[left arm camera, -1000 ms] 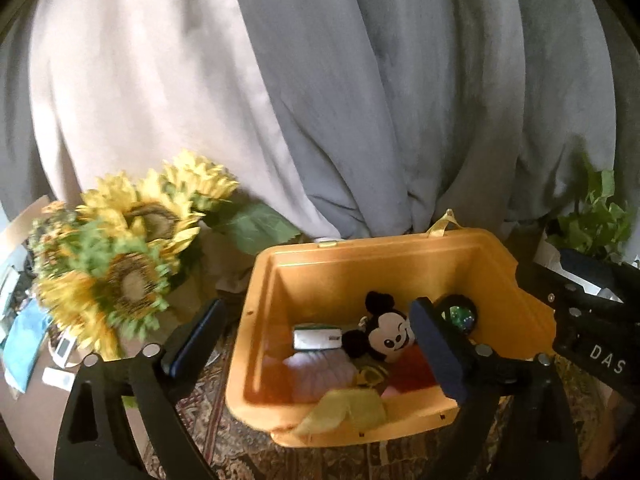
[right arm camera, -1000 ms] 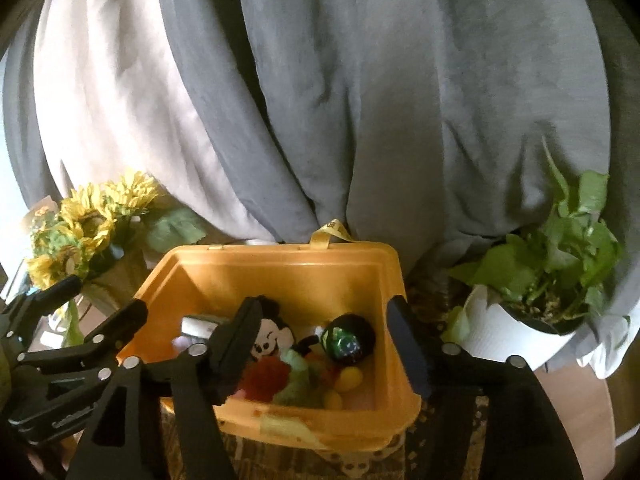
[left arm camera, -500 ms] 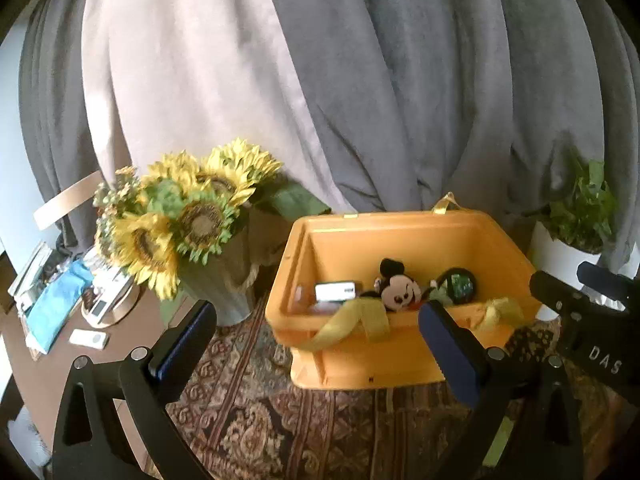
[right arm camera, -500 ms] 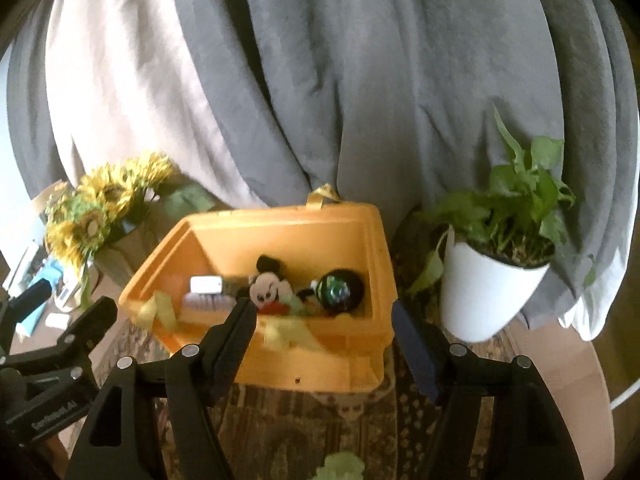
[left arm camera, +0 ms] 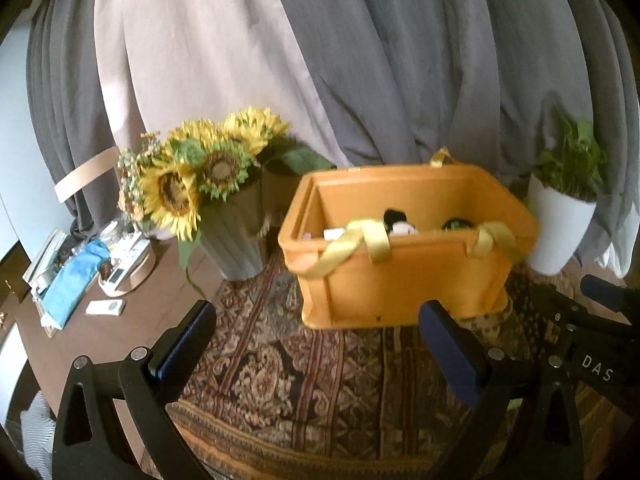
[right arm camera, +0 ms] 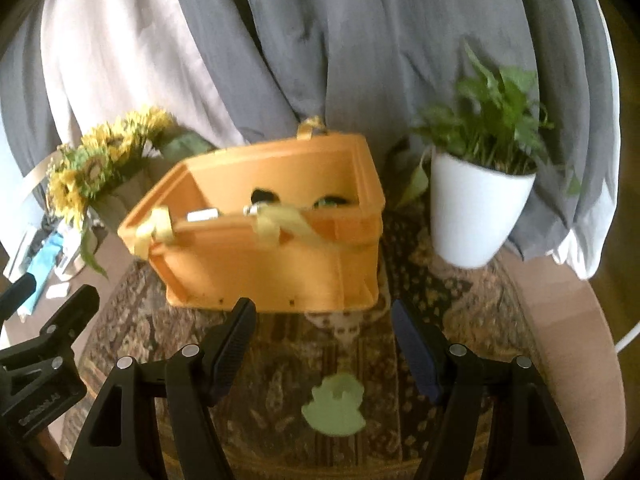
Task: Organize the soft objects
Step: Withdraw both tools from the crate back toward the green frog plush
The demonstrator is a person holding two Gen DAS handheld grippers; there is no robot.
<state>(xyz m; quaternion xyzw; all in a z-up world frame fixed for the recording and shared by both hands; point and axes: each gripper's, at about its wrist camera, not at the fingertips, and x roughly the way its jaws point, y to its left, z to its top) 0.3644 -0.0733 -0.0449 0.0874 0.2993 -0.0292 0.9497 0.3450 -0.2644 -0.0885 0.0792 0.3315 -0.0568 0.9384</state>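
Right wrist view shows the orange bin mid-frame, the empty, half-spread right gripper below it, and the green soft piece at lower centre, best approached squarely from above.

Sunflowers in a grey vase are seen left, a green plant in a white pot right. A patterned rug is spread over the desk, and grey curtains are hung behind.
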